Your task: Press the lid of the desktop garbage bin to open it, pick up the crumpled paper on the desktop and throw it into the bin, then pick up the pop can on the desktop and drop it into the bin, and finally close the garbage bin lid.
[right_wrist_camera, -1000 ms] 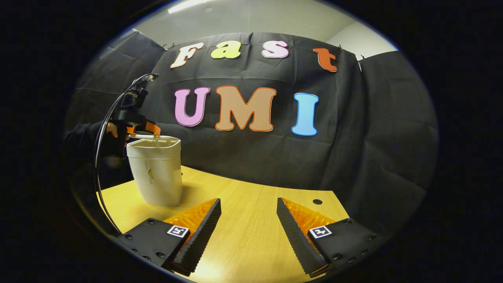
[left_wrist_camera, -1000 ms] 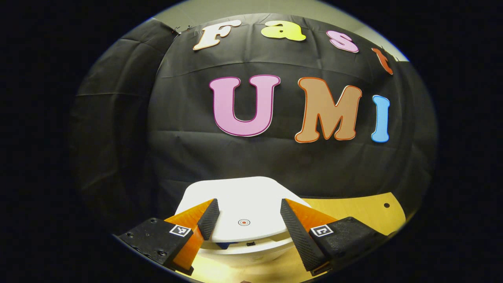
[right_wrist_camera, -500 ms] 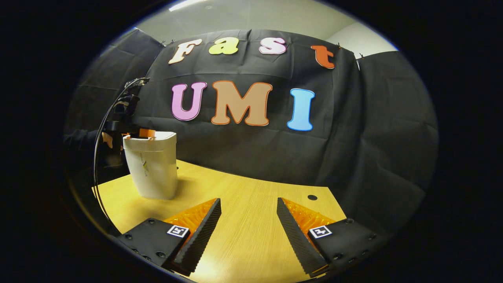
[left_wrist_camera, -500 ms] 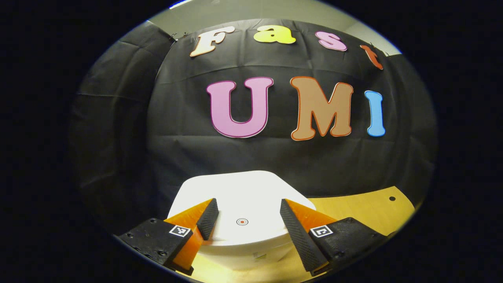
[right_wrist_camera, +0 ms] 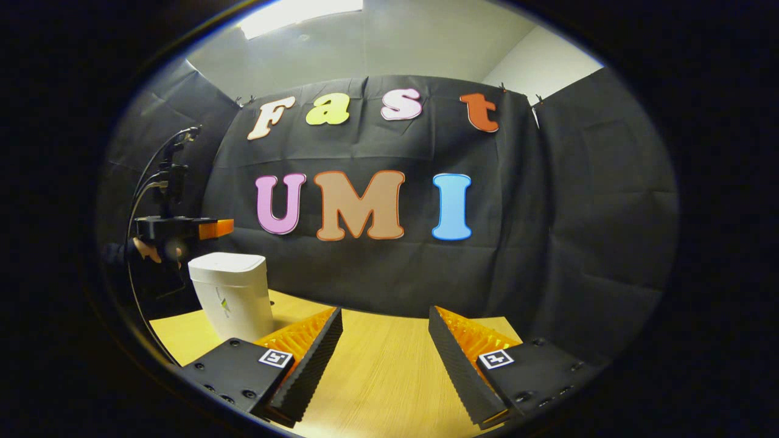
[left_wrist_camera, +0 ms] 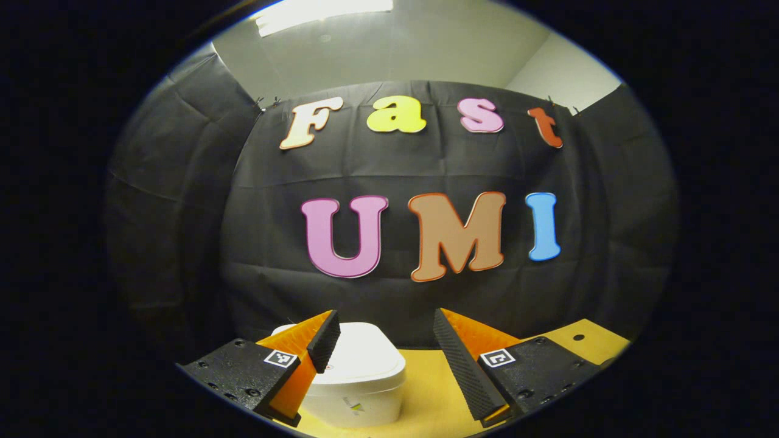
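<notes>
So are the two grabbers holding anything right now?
No. The left gripper is open above the closed bin, and the right gripper is open over the table. Nothing sits between their fingers.

One bin, one table, two grippers.

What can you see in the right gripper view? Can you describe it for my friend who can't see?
A white garbage bin with its lid down stands on a wooden table, at the left. The left gripper, held in a hand, hovers just above the bin. Up close, the right gripper hangs open over the bare table.
</notes>
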### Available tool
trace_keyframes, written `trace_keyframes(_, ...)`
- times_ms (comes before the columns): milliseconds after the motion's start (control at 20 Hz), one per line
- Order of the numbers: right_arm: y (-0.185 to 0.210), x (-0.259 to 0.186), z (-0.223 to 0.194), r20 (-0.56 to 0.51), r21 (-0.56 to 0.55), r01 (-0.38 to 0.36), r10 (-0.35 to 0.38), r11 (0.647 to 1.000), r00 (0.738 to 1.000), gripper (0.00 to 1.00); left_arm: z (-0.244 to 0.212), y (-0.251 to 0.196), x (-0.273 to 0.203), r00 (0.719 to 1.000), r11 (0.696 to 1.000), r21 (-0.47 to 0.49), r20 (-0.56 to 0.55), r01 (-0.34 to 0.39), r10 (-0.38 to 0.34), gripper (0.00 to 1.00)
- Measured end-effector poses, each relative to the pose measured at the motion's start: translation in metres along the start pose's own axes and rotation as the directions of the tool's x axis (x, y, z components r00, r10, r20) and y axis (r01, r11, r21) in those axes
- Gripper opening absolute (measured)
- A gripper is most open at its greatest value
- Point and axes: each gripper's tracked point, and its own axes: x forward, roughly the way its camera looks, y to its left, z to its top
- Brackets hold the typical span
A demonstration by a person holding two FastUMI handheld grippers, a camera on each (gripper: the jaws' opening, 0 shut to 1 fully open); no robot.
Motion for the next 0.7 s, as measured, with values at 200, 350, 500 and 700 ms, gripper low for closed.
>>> trace_keyframes(200,-0.011,-0.001,0.012,0.03,-0.009,0.018,-0.018,1.0,0.999,0.95,0.002,-0.048,-0.051,0.997,0.998,-0.021,0.031,0.067,-0.066,0.94)
trace_keyframes(350,-0.006,-0.004,0.006,0.029,0.007,0.049,-0.049,0.999,0.998,0.99,-0.011,-0.062,-0.072,0.995,0.995,-0.021,0.012,0.098,-0.098,0.94)
trace_keyframes(500,0.003,-0.007,0.003,0.024,0.011,0.067,-0.067,0.998,0.997,0.99,-0.021,-0.07,-0.082,0.991,0.99,-0.051,-0.016,0.133,-0.134,0.94)
trace_keyframes(700,0.014,-0.009,0.007,0.033,0.002,0.072,-0.072,0.997,0.997,0.99,-0.035,-0.069,-0.08,0.986,0.982,-0.123,-0.06,0.144,-0.153,0.99)
